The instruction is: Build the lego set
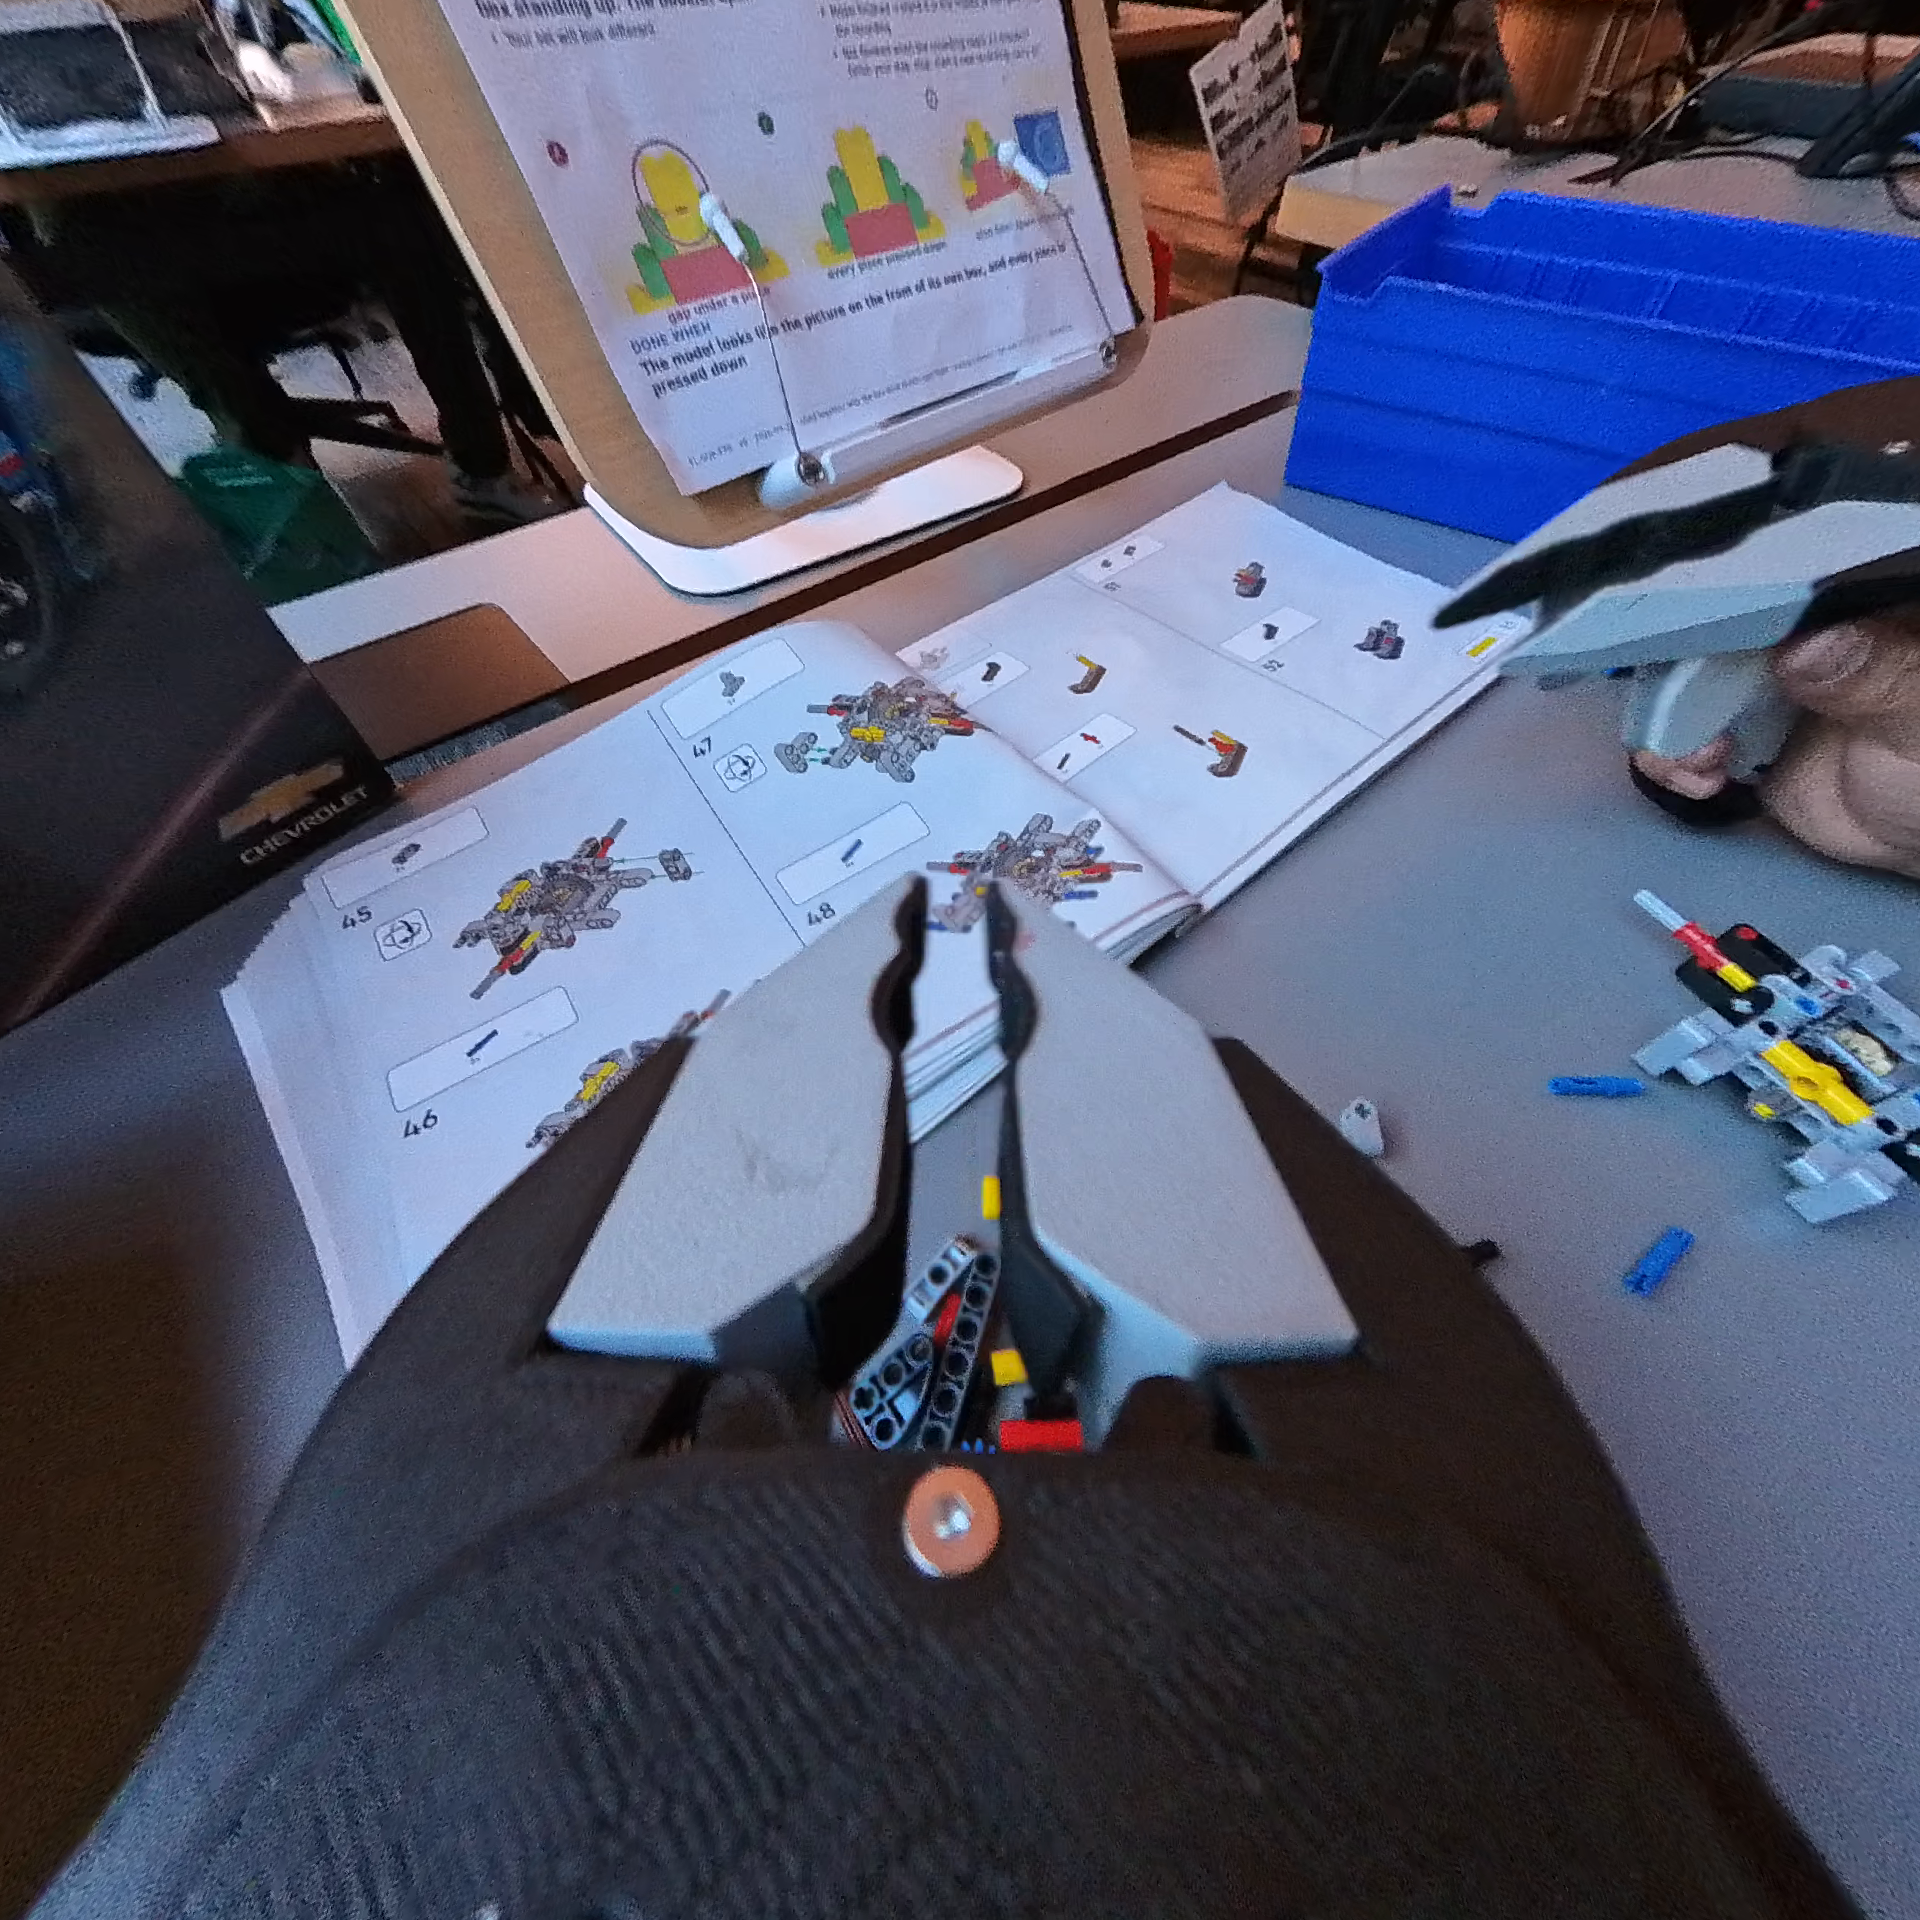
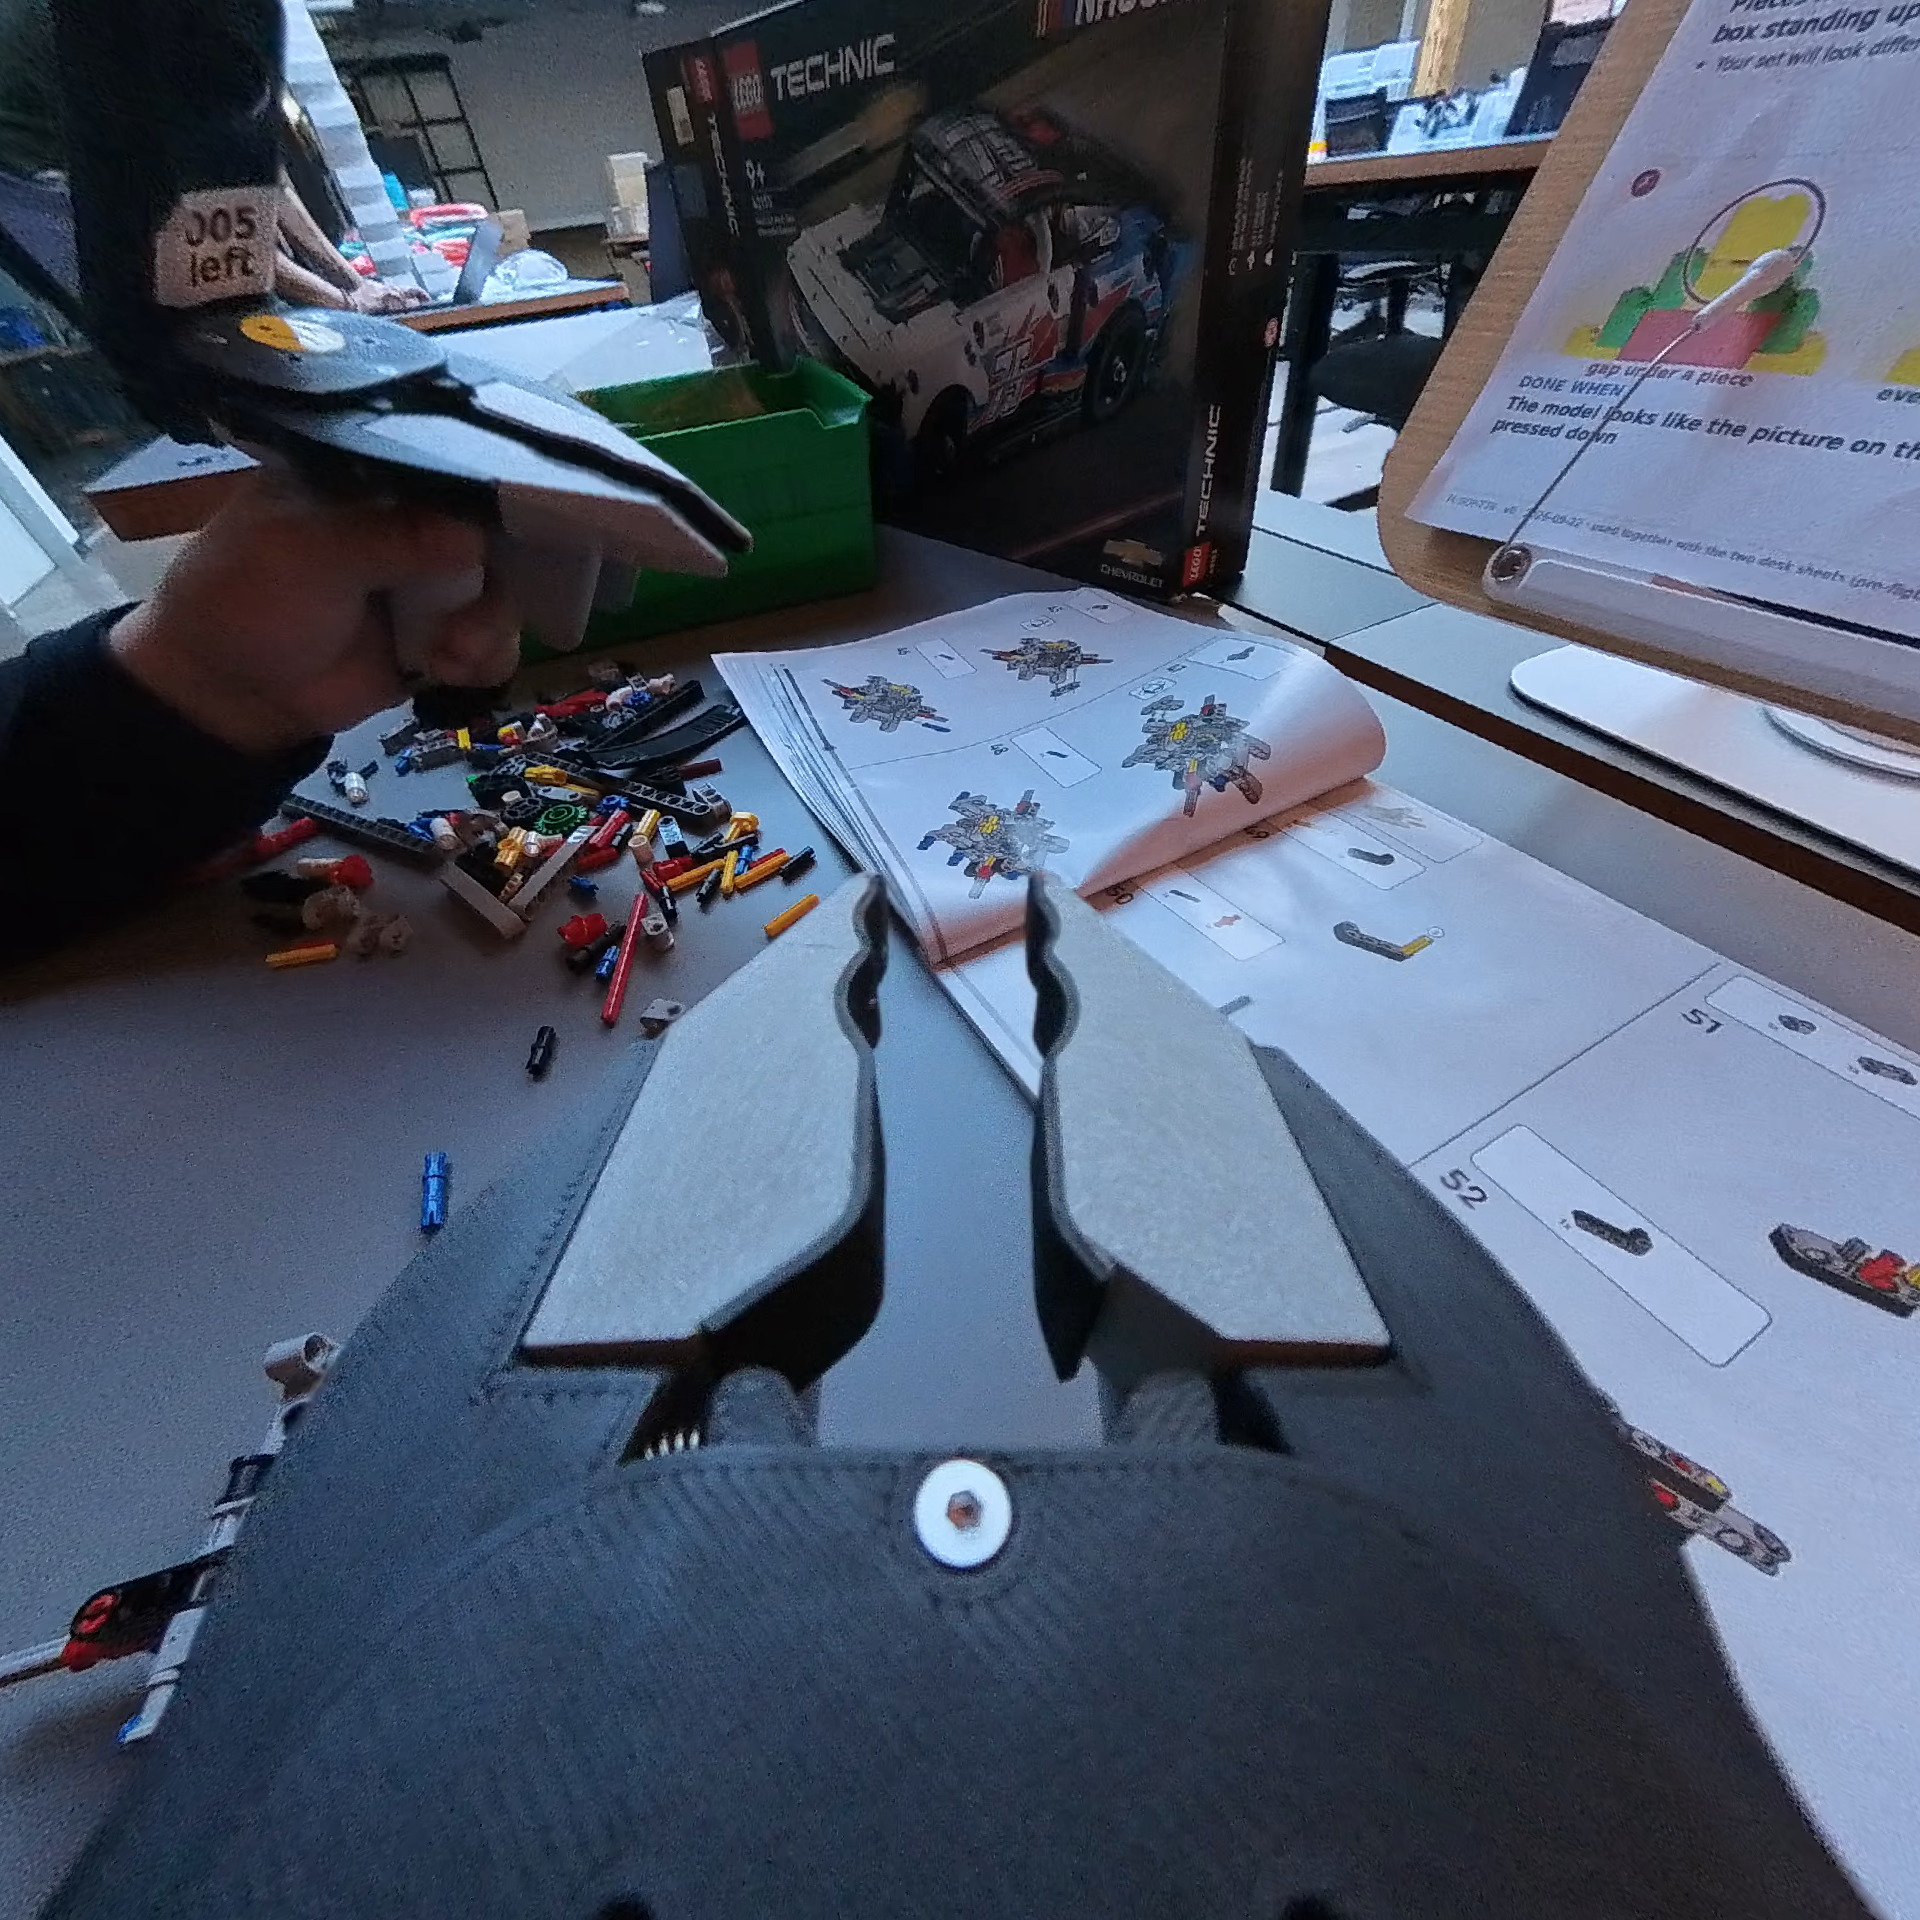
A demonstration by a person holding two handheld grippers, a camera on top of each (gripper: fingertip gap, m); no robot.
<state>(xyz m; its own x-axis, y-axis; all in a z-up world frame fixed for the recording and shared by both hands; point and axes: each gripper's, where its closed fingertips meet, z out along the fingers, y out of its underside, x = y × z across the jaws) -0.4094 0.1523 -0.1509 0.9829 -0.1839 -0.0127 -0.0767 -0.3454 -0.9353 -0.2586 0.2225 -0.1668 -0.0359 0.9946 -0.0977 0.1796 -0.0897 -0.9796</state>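
While both my tongs hang over the grey table point(image 2: 208, 1122), the open booklet point(image 1: 644, 831) lies widest beneath them, a blue bin point(image 1: 1558, 343) behind it and a dark box point(image 2: 997, 281) standing upright at the far edge. My left tongs point(image 1: 954, 904) hover above the booklet's near page, jaws a narrow slit with nothing between them. My right tongs point(image 2: 956, 904) stand somewhat wider, bare too, over the booklet's edge. Beside them sit a half-built grey model point(image 1: 1797, 1060) and a loose heap of parts point(image 2: 540, 821) (many colours).
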